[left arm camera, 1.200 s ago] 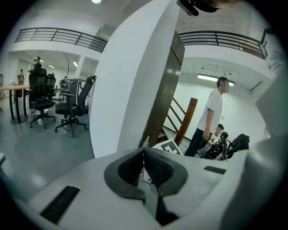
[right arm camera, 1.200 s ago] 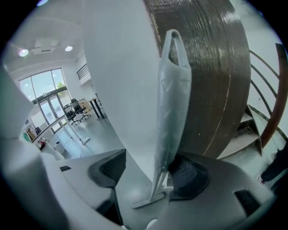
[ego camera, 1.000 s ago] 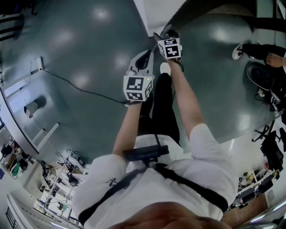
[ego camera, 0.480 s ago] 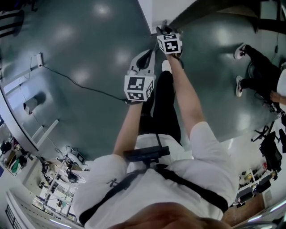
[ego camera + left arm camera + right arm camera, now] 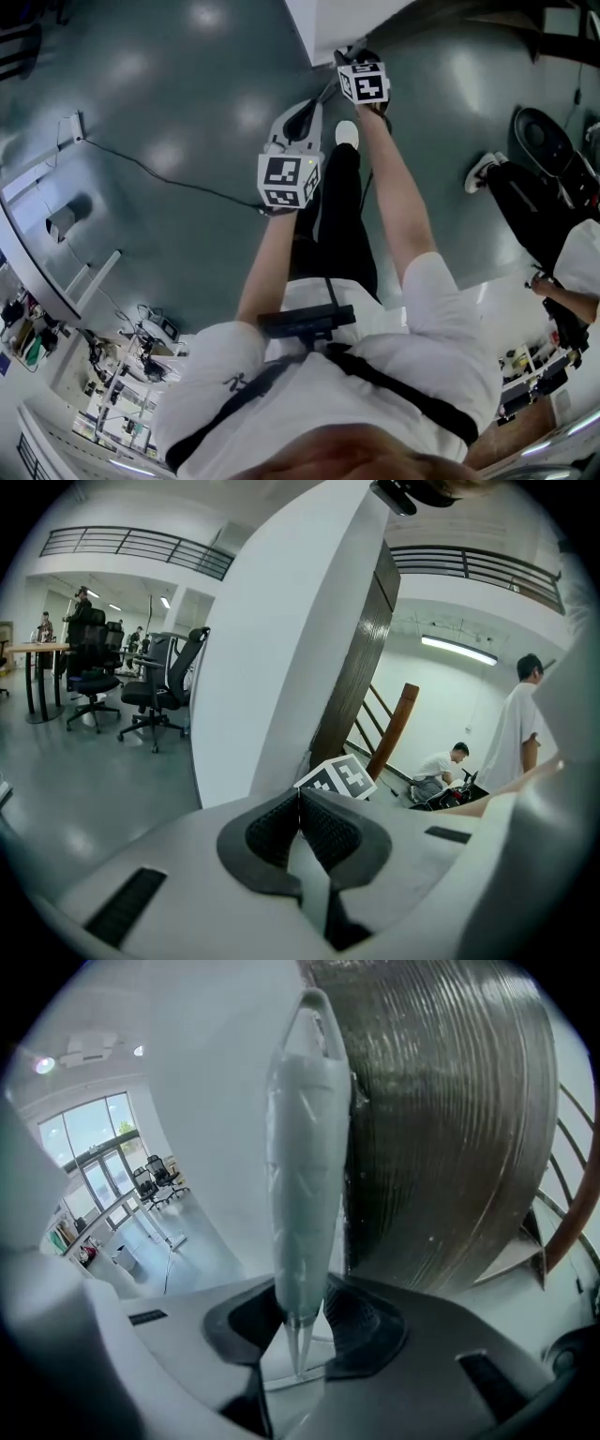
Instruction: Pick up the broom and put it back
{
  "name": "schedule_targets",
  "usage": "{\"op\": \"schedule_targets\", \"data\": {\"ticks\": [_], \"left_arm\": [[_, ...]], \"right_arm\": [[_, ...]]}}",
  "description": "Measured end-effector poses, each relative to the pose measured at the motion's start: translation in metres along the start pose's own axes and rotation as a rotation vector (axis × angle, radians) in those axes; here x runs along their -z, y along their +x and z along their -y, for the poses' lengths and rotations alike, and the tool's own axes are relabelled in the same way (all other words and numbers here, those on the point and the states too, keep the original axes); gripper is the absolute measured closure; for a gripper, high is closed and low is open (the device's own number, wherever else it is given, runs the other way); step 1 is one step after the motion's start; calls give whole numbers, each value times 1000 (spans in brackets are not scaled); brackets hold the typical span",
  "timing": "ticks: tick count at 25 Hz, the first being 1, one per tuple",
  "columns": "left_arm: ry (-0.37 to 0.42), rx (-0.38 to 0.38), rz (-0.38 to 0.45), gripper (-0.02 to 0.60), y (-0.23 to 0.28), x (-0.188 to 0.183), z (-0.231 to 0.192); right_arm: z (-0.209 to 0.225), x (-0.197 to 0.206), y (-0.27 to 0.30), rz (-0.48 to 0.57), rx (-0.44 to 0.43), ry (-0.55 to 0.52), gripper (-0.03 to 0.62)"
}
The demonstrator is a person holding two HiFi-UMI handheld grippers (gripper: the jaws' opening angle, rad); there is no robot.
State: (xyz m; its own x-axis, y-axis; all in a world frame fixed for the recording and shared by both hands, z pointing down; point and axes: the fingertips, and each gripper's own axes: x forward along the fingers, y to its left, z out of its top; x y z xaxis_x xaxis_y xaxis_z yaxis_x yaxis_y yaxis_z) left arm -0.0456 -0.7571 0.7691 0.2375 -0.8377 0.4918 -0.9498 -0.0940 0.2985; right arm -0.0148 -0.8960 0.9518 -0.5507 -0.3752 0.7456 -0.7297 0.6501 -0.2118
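Grey floor [image 5: 141, 103] is stretching out on the left, with a black cable [image 5: 159, 176] lying across it. My left tongs [image 5: 300, 799] are hanging pressed together with nothing between them, pointing toward a white pillar [image 5: 272, 649]. Further right, my right tongs [image 5: 302, 1321] are clamping narrowly on the broom [image 5: 305, 1147], gripping its pale tapered handle. The handle is standing upright between the pads with its hanging loop on top, in front of the white wall. To its right, what looks like a dark ribbed wooden panel [image 5: 441, 1129] is filling the view.
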Motion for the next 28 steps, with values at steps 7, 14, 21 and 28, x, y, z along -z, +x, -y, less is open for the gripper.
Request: {"op": "schedule_targets", "data": {"ticks": [7, 14, 21, 28], "left_arm": [[-2, 8, -2, 570, 6, -10, 4], [-3, 0, -4, 569, 1, -10, 3], [22, -21, 0, 569, -14, -20, 6], [97, 33, 2, 569, -58, -51, 29]], "right_arm": [[-8, -8, -7, 3, -44, -9, 431], [-9, -4, -29, 23, -60, 2, 338], [3, 14, -79, 29, -37, 27, 336], [-40, -3, -186, 109, -55, 5, 336]]}}
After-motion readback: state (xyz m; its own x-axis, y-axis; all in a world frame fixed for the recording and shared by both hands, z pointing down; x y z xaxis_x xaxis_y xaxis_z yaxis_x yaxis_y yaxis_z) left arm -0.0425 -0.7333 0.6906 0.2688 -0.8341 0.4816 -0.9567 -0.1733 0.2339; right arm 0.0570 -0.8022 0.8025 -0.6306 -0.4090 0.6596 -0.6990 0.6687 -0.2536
